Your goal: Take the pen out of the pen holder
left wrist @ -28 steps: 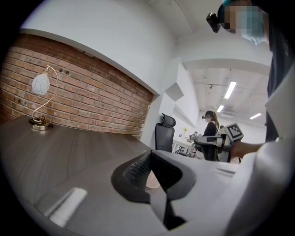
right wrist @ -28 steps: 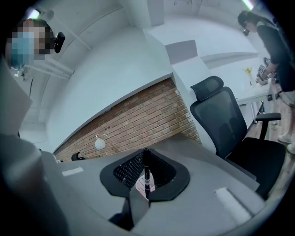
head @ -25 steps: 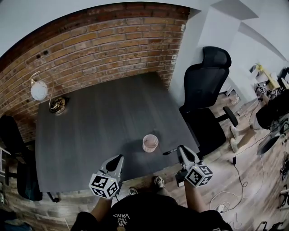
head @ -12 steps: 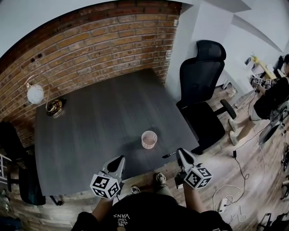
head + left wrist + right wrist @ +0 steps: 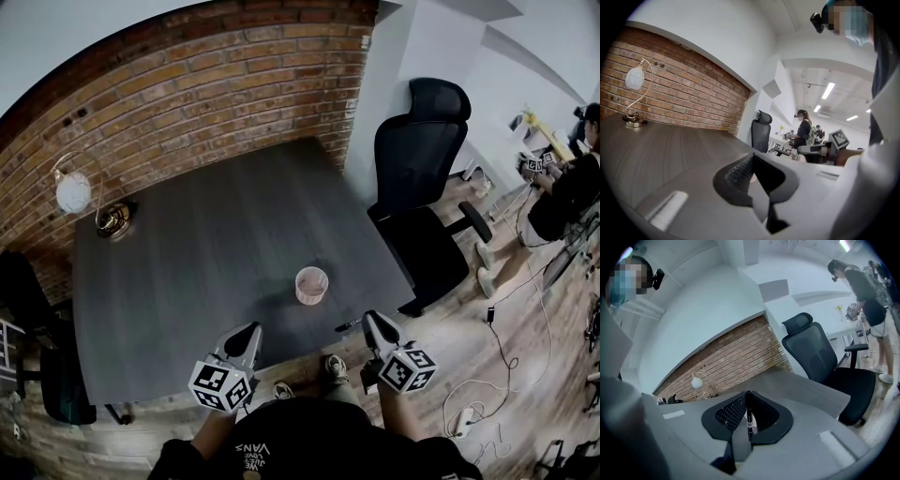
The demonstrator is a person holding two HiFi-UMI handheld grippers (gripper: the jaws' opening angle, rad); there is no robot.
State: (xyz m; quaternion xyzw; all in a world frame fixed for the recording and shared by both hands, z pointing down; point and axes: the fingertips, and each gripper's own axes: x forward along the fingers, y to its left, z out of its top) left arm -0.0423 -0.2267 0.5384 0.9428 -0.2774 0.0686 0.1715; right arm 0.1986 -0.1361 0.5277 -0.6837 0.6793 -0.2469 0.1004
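A pink pen holder [image 5: 311, 284] stands upright on the dark table [image 5: 187, 253], near its front edge. My right gripper [image 5: 372, 323] hovers over the table's front right edge, to the right of the holder and nearer to me. It is shut on a black pen [image 5: 349, 324], which sticks out leftward from the jaws. In the right gripper view the pen [image 5: 749, 417] stands between the pads of my right gripper [image 5: 749, 422]. My left gripper [image 5: 248, 336] hangs over the front edge, left of the holder, narrowly open and empty [image 5: 753, 180].
A white globe lamp [image 5: 80, 192] stands at the table's back left corner. A black office chair [image 5: 422, 169] sits at the table's right side, another dark chair [image 5: 28, 309] at its left. A person [image 5: 562, 202] stands far right. Cables [image 5: 487, 375] lie on the wooden floor.
My right gripper has drawn slightly down and toward me with the pen, away from the holder. The left gripper has stayed put. A person has come into view at far right.
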